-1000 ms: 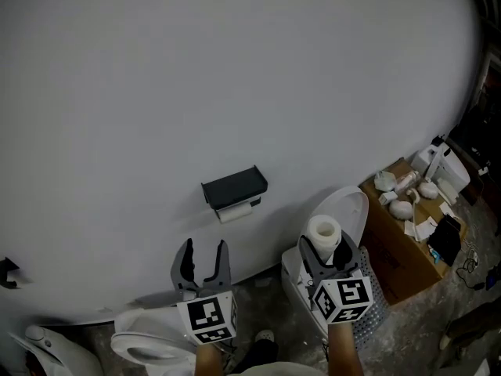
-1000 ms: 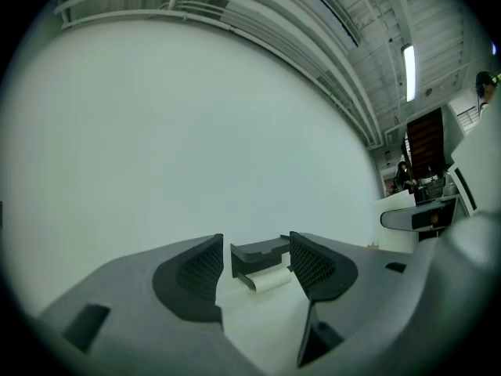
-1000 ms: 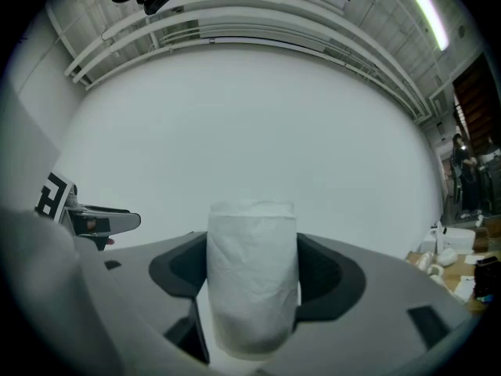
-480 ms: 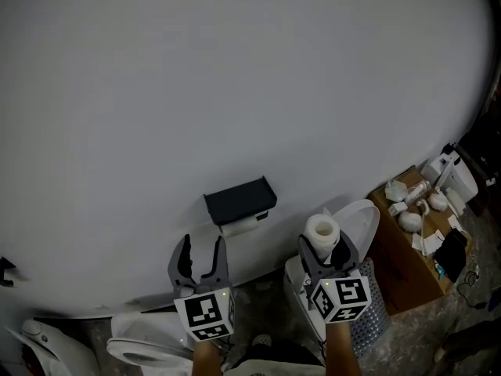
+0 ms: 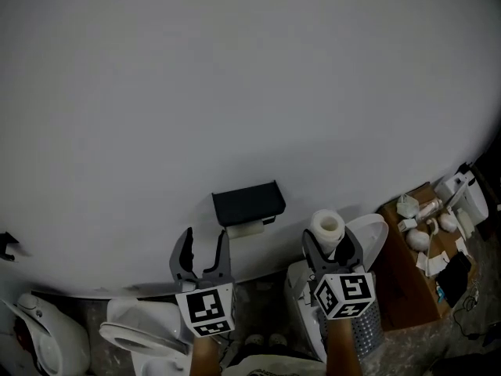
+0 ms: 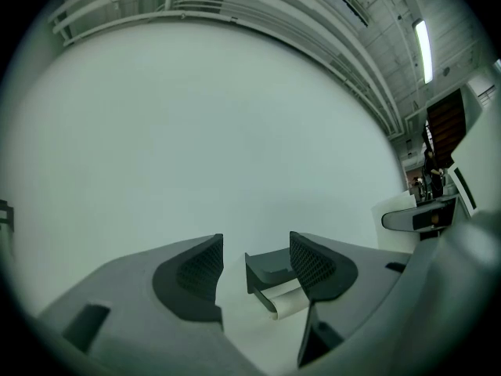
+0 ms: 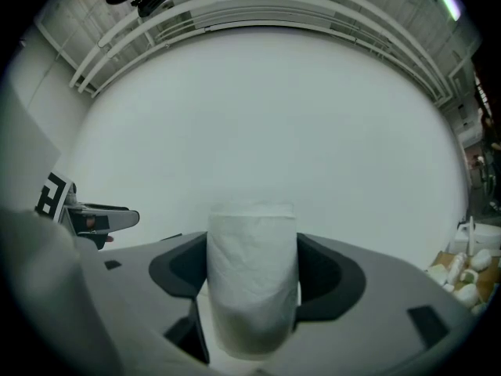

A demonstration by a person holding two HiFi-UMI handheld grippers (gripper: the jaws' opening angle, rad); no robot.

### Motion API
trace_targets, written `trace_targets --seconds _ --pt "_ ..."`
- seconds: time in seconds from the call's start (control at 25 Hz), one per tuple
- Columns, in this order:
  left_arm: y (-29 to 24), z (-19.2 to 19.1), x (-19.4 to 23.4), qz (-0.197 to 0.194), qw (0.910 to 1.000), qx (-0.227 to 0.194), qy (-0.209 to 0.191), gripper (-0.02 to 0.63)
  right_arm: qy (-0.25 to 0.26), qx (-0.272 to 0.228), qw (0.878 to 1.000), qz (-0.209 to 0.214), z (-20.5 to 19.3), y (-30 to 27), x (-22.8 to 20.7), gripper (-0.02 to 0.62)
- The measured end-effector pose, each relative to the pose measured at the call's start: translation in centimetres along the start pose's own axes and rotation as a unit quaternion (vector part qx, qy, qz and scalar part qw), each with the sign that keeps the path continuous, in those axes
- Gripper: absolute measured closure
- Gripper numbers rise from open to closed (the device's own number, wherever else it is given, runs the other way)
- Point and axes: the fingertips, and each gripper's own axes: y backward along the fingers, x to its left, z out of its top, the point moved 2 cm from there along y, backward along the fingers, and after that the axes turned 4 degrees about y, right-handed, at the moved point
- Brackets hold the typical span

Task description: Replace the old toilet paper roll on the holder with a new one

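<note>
The right claw (image 5: pixel 329 245) grips the new white toilet paper roll (image 5: pixel 326 227) upright; the left claw (image 5: pixel 203 240) gapes empty. Both have neared the black wall holder (image 5: pixel 248 203) with its thin old roll (image 5: pixel 252 227), so removal likely comes next.

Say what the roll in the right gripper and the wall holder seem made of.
Roll: soft white paper, matte, faintly textured surface, hollow core visible from above. Holder: dark, smooth, matte cover, probably plastic or painted metal; the look leaves it open.
</note>
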Motion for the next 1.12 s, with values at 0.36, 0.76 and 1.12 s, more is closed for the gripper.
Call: trace_targets --seconds 0.36,0.76,1.12 --pt "-1.0 -1.0 -1.7 -0.007 0.9949 0.030 -0.096 0.357 -0.001 0.002 1.000 0.020 -0.4 -1.2 -0.5 0.285" --pt "-3.0 -6.5 -7.5 -0.046 0.8656 0.089 -0.491 0.327 -0.002 0.009 1.000 0.023 -0.6 -1.8 -2.0 0.285" --pt "-5.1 -13.3 -8.6 -0.062 0.7823 0.147 -0.602 0.327 0.000 0.015 1.000 0.025 -0.7 -2.2 -2.9 0.285"
